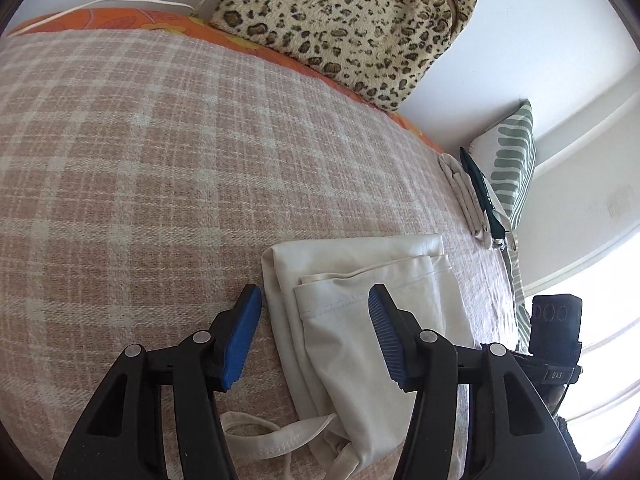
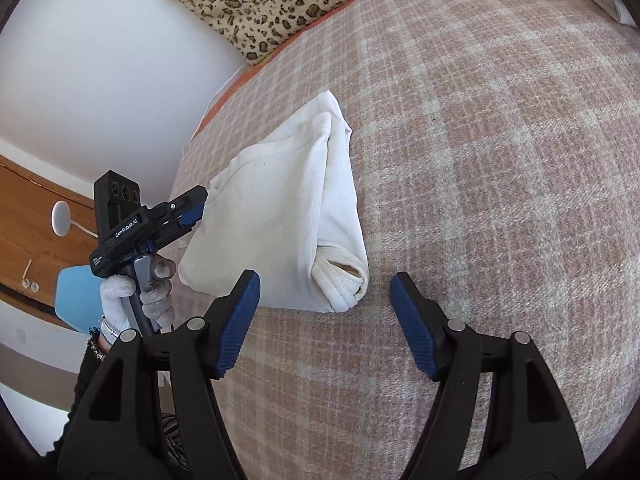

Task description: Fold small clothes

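A folded cream-white garment [image 1: 360, 312] lies on the pink checked blanket [image 1: 140, 160]; loose straps trail from its near end. My left gripper [image 1: 316, 300] is open, its blue pads straddling the garment's left folded edge just above it. In the right wrist view the same garment [image 2: 288, 216] lies folded, neckline facing me. My right gripper [image 2: 326, 292] is open and empty, close to the garment's near right corner. The left gripper [image 2: 188, 212] shows there at the garment's far left edge, held by a gloved hand.
A leopard-print bag [image 1: 352, 20] stands against the wall at the bed's far side. A stack of folded clothes [image 1: 476, 204] and a green-striped pillow [image 1: 512, 160] lie at the right. A blue chair [image 2: 78, 296] stands beside the bed.
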Available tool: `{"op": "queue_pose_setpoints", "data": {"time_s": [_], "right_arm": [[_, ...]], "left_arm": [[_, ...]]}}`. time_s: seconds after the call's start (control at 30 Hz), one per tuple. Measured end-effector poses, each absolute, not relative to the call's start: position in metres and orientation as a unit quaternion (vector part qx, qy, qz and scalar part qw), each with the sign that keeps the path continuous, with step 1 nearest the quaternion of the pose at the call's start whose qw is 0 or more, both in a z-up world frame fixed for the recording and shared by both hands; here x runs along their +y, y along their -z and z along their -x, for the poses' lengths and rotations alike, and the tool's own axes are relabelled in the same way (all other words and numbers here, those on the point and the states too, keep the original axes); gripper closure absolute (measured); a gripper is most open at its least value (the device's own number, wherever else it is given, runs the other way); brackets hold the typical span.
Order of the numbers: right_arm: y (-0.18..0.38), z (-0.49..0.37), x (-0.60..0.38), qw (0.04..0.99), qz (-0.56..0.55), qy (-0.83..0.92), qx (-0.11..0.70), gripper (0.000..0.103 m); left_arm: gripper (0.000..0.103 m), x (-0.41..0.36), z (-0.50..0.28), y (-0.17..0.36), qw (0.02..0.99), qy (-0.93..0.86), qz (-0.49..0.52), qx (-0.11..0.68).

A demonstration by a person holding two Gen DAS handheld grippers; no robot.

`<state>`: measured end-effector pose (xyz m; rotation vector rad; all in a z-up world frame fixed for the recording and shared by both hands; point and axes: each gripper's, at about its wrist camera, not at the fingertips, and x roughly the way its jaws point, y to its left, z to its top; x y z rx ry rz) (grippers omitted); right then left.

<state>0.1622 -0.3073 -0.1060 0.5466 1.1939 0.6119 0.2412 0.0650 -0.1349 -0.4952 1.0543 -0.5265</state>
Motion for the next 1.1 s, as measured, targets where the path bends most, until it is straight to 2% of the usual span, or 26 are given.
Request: {"op": "queue_pose_setpoints", "data": {"time_s": [0.37, 0.43, 0.67, 0.73, 0.83, 0.9, 0.97, 1.0, 1.1], "right_arm": [[0.113, -0.164, -0.303, 0.729, -0.302, -0.317, 0.527, 0.032], [0.115, -0.167, -0.302, 0.729, -0.308, -0.313, 0.524, 0.038], [0.113, -0.168, -0.298, 0.737, -0.291, -0.312, 0.524, 0.045], [0.115, -0.168, -0.299, 0.739, -0.292, -0.308, 0.524, 0.051], [0.117, -0.170, -0.302, 0.735, -0.300, -0.306, 0.525, 0.052], [0.117, -0.170, -0.302, 0.737, -0.296, -0.307, 0.524, 0.052], [0.116, -0.169, -0.299, 0.740, -0.289, -0.307, 0.524, 0.054], [0.116, -0.169, -0.297, 0.741, -0.283, -0.307, 0.526, 0.059], [0.115, -0.169, -0.293, 0.748, -0.263, -0.302, 0.529, 0.070]], "left_arm": [[0.048, 0.059, -0.243, 0.136, 0.814, 0.258, 0.213, 0.475], [0.048, 0.059, -0.245, 0.136, 0.814, 0.258, 0.220, 0.472], [0.051, 0.057, -0.243, 0.137, 0.808, 0.274, 0.227, 0.468], [0.055, 0.058, -0.242, 0.137, 0.811, 0.271, 0.227, 0.467], [0.066, 0.058, -0.242, 0.139, 0.813, 0.266, 0.223, 0.467], [0.076, 0.058, -0.243, 0.140, 0.815, 0.259, 0.220, 0.469], [0.081, 0.057, -0.243, 0.141, 0.819, 0.250, 0.215, 0.470], [0.086, 0.057, -0.243, 0.141, 0.820, 0.247, 0.214, 0.469], [0.091, 0.056, -0.241, 0.140, 0.826, 0.246, 0.204, 0.465]]}}
